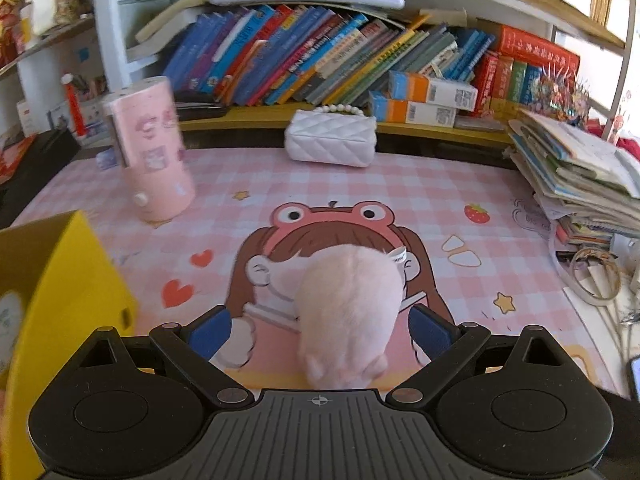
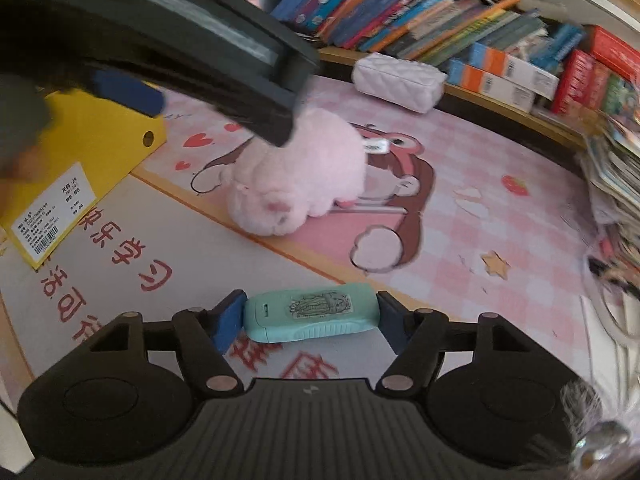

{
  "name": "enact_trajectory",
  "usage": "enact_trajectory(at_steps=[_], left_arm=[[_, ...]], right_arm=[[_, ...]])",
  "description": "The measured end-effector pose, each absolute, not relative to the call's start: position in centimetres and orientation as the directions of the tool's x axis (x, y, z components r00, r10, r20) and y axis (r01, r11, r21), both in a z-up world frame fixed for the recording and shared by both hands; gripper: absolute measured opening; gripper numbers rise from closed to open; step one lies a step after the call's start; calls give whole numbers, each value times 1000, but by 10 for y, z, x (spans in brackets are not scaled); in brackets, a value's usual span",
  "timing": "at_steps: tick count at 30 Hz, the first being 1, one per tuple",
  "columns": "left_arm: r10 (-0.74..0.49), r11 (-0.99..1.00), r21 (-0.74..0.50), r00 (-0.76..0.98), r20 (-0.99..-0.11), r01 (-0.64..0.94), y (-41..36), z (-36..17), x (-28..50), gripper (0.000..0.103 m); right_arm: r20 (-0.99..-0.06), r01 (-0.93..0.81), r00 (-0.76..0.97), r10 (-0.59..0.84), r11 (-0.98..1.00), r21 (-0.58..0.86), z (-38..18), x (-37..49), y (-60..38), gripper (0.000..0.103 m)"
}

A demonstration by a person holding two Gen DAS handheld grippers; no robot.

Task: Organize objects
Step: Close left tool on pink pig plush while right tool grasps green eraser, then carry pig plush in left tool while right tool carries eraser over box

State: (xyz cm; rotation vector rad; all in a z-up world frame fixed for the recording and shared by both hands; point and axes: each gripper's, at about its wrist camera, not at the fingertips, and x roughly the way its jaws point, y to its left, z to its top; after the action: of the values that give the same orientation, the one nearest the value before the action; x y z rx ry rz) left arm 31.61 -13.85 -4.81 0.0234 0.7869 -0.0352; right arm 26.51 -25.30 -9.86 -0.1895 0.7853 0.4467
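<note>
A pink plush toy lies on the pink checked desk mat. My left gripper is open, with the plush between its blue pads and clear gaps on both sides. In the right wrist view the plush lies under the left gripper's black body. My right gripper is shut on a mint-green case held crosswise, low over the mat. A yellow box stands at the left; it also shows in the right wrist view.
A pink cylinder container stands at back left. A white quilted purse sits at the back by the bookshelf. A pile of books and cables fill the right side.
</note>
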Motion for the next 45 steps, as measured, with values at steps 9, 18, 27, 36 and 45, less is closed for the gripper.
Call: enact_trajectory(at_steps=[9, 18, 27, 36, 45], left_arm=[[1, 997, 48, 662, -749, 53, -160, -84, 355, 77], [-50, 999, -30, 678, -733, 41, -141, -69, 328, 58], [-141, 988, -142, 746, -651, 63, -96, -15, 238, 59], [-150, 983, -181, 753, -640, 42, -32, -5, 139, 59], [-93, 982, -186, 754, -650, -39, 43, -5, 62, 59]], right_arm=[[-709, -410, 640, 296, 912, 11, -75, 241, -273, 68], [-710, -357, 654, 261, 934, 14, -66, 229, -278, 68], [-699, -337, 675, 235, 941, -10, -52, 203, -251, 68], [-699, -339, 678, 227, 940, -24, -41, 148, -201, 68], [-696, -419, 662, 277, 907, -38, -31, 85, -122, 68]])
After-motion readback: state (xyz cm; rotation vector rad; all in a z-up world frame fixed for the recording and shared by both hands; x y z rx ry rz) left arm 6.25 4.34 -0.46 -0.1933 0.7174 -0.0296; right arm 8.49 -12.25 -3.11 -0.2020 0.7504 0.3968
